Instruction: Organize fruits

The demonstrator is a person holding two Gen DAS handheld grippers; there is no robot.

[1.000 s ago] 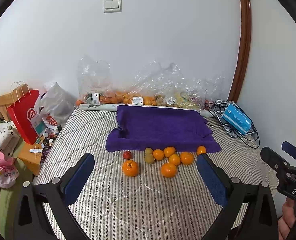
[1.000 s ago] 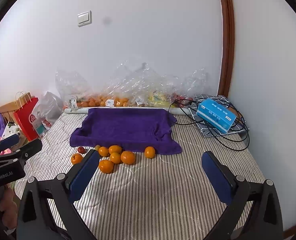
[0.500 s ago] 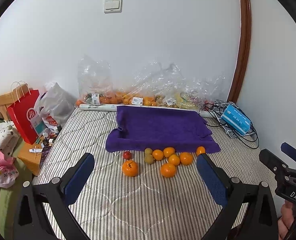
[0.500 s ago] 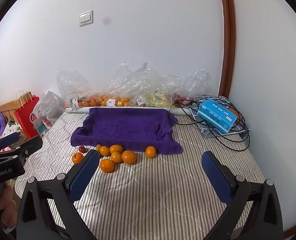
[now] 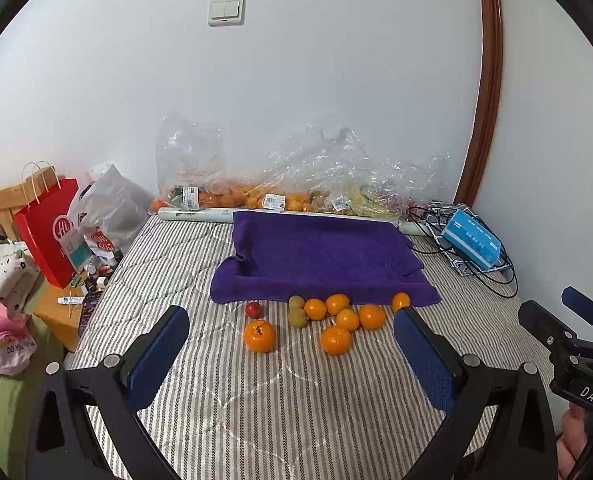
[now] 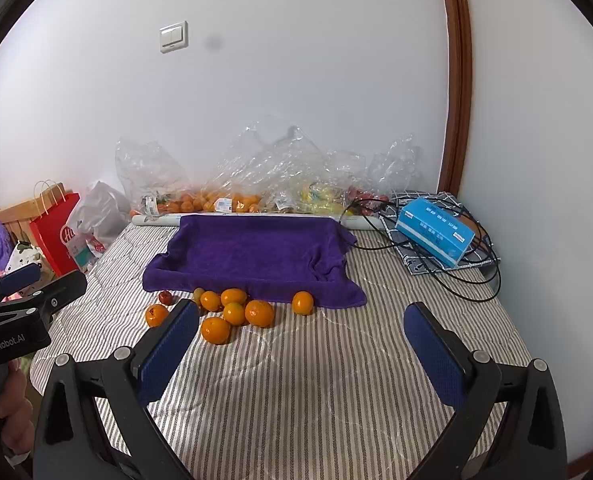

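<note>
Several oranges (image 5: 336, 339) (image 6: 259, 313), two green-brown fruits (image 5: 297, 318) and a small red fruit (image 5: 253, 309) (image 6: 166, 297) lie on the striped mattress in front of a purple towel (image 5: 320, 256) (image 6: 252, 252). One orange with a leafy top (image 5: 259, 335) (image 6: 156, 315) lies apart on the left. My left gripper (image 5: 292, 354) is open and empty, short of the fruits. My right gripper (image 6: 302, 350) is open and empty, to the right of the cluster.
Clear plastic bags of fruit (image 5: 296, 184) (image 6: 256, 188) lie along the wall. A blue box on cables (image 5: 472, 238) (image 6: 436, 230) sits at the right. A red paper bag (image 5: 50, 224) and clutter stand left of the mattress (image 5: 256, 420).
Both grippers have risen or pulled back very slightly; the fruits sit a little higher in the views. Nothing was taken hold of.
</note>
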